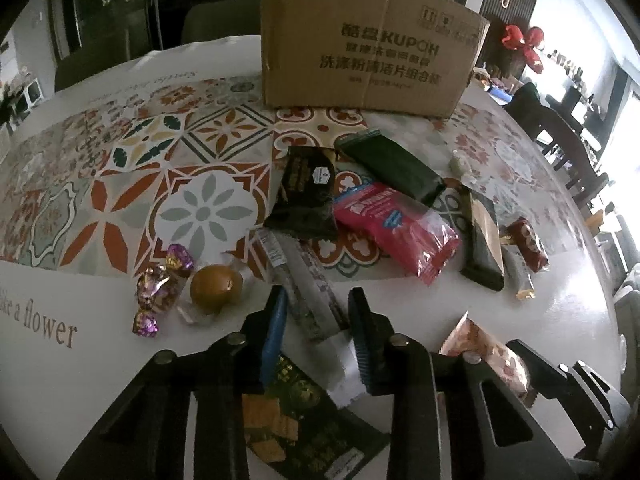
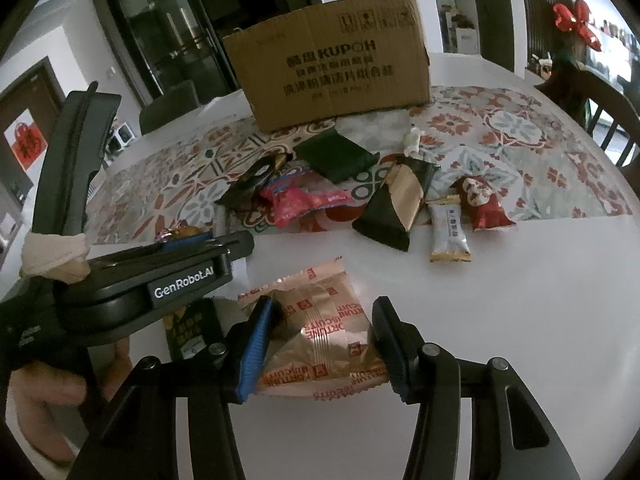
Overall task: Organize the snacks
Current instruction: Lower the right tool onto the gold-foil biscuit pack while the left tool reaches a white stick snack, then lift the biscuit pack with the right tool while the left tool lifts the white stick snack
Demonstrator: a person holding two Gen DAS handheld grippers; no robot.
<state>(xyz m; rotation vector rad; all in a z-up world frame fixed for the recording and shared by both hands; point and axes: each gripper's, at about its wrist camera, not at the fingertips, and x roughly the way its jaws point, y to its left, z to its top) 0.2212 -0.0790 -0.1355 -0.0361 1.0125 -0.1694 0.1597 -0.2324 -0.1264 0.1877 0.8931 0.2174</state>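
Step in hand: pick-up stage of sorting; two wrappers bracketed, nothing lifted yet, by the look of it.
Left tool: narrowed to a small gap around the near end of a long clear stick packet; pads at or just off its sides, contact not certain.
Right tool: about half open, straddling a copper fortune biscuit wrapper lying flat on the desk; blue pad touching the crumpled left edge, other pad just beside the right edge.
Loose snacks: red packet, dark green bar and black sachet heaped mid-desk; purple foil candies and a round amber sweet just left of the left tool; green cracker packet beneath it.
Destination, judged: open cardboard box at the far edge, well apart from both tools.
Next move, judged: firm closure on each wrapper, then lift and carry to the box; thin foil likely to slip or crumple unless pinched squarely.
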